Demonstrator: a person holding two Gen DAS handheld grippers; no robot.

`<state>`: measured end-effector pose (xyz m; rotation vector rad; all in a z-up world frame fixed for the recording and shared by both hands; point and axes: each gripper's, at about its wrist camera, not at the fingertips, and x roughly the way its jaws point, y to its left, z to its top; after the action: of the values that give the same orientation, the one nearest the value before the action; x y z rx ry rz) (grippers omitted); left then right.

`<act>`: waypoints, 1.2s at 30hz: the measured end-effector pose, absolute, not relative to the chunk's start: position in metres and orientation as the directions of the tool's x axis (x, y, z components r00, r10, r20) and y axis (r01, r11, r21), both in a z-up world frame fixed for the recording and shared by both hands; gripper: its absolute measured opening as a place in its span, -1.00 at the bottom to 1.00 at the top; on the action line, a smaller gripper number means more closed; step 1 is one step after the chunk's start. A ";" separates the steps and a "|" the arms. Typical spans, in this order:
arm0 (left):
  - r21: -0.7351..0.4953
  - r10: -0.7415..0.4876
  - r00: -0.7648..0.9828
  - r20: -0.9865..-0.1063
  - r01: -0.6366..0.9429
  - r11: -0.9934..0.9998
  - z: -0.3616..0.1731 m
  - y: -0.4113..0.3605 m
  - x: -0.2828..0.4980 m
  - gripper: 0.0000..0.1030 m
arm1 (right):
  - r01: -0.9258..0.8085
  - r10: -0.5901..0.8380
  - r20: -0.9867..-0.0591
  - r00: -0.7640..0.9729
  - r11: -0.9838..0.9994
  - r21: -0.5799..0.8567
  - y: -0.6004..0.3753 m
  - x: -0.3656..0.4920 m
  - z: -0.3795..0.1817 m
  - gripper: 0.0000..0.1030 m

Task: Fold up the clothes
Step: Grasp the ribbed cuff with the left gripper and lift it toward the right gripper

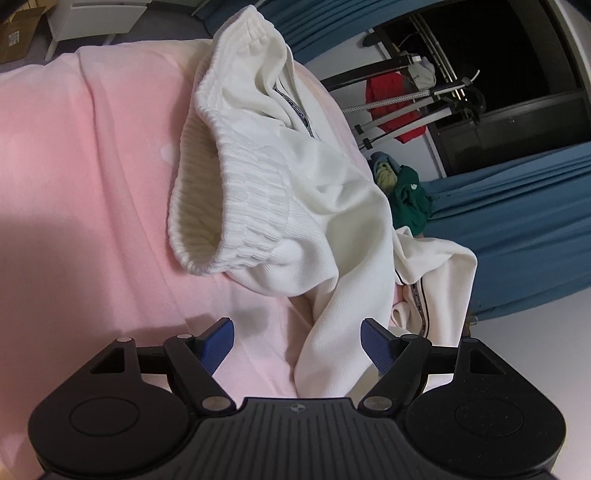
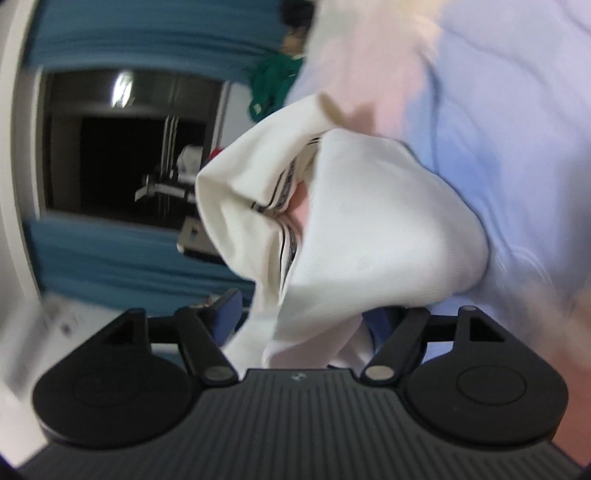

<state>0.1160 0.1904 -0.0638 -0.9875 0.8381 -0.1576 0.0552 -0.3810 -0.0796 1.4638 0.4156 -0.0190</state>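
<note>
White trousers [image 1: 332,206] lie crumpled on a pink blanket [image 1: 92,184], their ribbed elastic waistband [image 1: 236,206] gaping toward me. A dark striped tape runs down the side seam. My left gripper [image 1: 297,343] hovers low over the blanket with its jaws wide open. A fold of the white cloth lies between the blue pads [image 1: 218,343], which do not press on it. In the blurred right wrist view, a bunched trouser leg [image 2: 369,221] hangs loose between the jaws of my right gripper [image 2: 304,317]. Those jaws stand wide, and cloth hides the right pad.
A heap of green and yellow clothes [image 1: 410,199] sits past the bed's far edge, by blue curtains [image 1: 517,221]. A folding rack with a red garment [image 1: 391,107] stands in a dark alcove. A cardboard box [image 1: 18,37] and white furniture [image 1: 96,18] are at upper left.
</note>
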 end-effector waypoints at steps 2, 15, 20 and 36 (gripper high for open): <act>-0.786 -0.466 0.687 -0.558 -0.258 0.562 -0.067 0.186 0.123 0.50 | 0.286 0.188 -0.296 0.937 0.078 0.955 -0.389 0.056 -0.087 0.44; -0.814 -0.409 0.747 -0.524 -0.299 0.497 -0.090 0.196 0.149 0.62 | 0.466 -0.141 -0.445 0.884 0.317 0.826 -0.442 0.093 -0.035 -0.74; -0.835 -0.404 0.766 -0.501 -0.306 0.457 -0.100 0.196 0.155 0.63 | 0.444 -0.283 -0.342 0.896 0.589 0.675 -0.458 0.103 0.010 -0.73; -0.805 -0.256 0.819 -0.513 -0.356 0.476 -0.094 0.214 0.154 -0.21 | 0.591 -0.185 -0.568 0.802 0.107 0.799 -0.551 0.049 -0.108 -0.56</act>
<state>0.1540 0.2145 -0.0938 -1.0942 0.6404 0.0663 0.0490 -0.5511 -0.1084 1.3505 0.3660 -0.5904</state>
